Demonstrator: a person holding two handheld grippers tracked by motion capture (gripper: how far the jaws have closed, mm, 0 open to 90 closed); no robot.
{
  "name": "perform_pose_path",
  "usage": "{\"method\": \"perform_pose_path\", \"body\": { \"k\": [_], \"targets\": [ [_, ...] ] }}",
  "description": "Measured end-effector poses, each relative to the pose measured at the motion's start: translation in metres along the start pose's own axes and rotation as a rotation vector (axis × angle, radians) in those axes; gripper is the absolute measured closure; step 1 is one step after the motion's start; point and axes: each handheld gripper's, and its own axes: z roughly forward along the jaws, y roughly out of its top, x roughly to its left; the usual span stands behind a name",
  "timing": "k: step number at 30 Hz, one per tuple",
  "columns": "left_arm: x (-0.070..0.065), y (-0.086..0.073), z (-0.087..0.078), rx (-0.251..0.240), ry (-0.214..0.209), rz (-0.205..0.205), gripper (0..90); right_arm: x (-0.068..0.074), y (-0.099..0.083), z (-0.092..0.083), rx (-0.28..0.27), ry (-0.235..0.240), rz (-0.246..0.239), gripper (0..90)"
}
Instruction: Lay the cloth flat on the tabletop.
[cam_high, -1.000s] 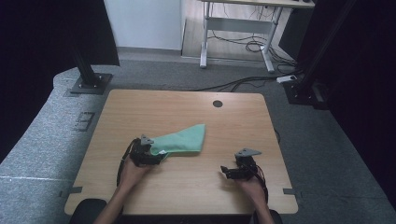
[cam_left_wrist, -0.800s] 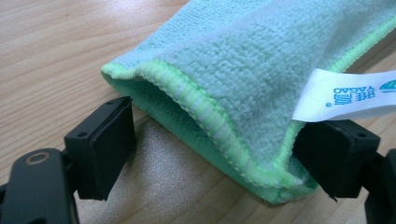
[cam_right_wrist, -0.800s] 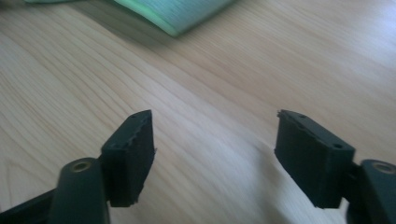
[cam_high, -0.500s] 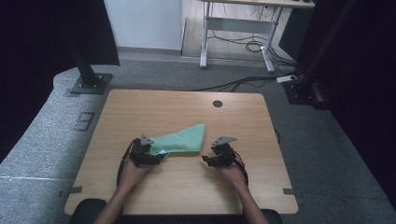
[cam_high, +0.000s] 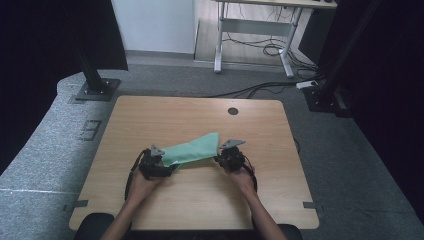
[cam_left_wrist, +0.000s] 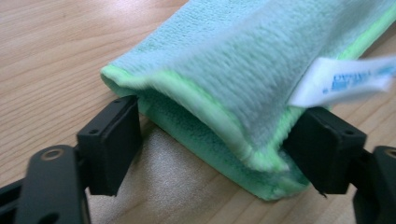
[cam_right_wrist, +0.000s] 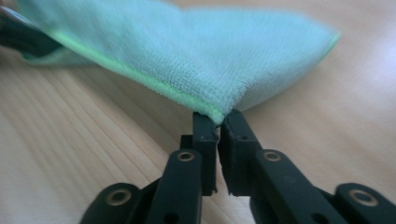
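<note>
A folded green microfibre cloth (cam_high: 192, 150) lies slanted across the middle of the wooden table (cam_high: 150, 115). My left gripper (cam_high: 169, 164) is at its lower left end. In the left gripper view the jaws (cam_left_wrist: 215, 135) stand wide, have just been closing a little, and press the thick folded end of the cloth (cam_left_wrist: 233, 60) from both sides, beside a white tag (cam_left_wrist: 341, 79). My right gripper (cam_high: 218, 159) is at the right corner. Its jaws (cam_right_wrist: 218, 122) have just been closing and now pinch the cloth's (cam_right_wrist: 187, 51) green hem.
A round cable hole (cam_high: 233, 111) sits near the table's far edge. Black stand bases (cam_high: 95, 90) rest on the grey carpet at the far left and far right. A white desk frame (cam_high: 250, 30) and cables lie beyond. Bare wood surrounds the cloth.
My right gripper moved left from the front right of the table to the cloth's right corner and shut on it. The left hand stayed at the cloth's left end.
</note>
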Motion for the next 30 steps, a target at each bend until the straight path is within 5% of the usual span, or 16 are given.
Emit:
{"method": "perform_pose_path", "body": {
  "k": [7, 12, 15, 16, 20, 24, 30],
  "targets": [
    [-0.010, -0.001, -0.001, 0.001, -0.051, 0.050, 21.8, -0.005, 0.031, -0.056, -0.051, -0.035, -0.037, 86.7],
    [-0.020, -0.001, 0.000, -0.001, -0.088, 0.087, 21.8, -0.018, 0.047, -0.075, -0.076, -0.079, -0.018, 85.3],
    [-0.022, -0.002, -0.001, -0.001, -0.096, 0.093, 21.7, -0.035, 0.051, -0.071, -0.049, -0.106, 0.032, 74.6],
    [-0.022, -0.002, -0.001, 0.000, -0.098, 0.096, 21.7, -0.046, 0.048, -0.060, -0.008, -0.128, 0.056, 63.9],
    [-0.023, -0.002, -0.001, 0.001, -0.106, 0.103, 21.4, -0.058, 0.034, -0.046, 0.044, -0.147, 0.091, 54.6],
    [-0.021, 0.003, -0.001, 0.009, -0.110, 0.110, 22.5, -0.054, 0.018, -0.047, 0.038, -0.123, 0.094, 51.4],
    [-0.013, 0.010, 0.002, 0.002, -0.027, 0.092, 17.2, -0.045, -0.006, -0.047, 0.075, -0.112, 0.070, 38.4]
  ]
}}
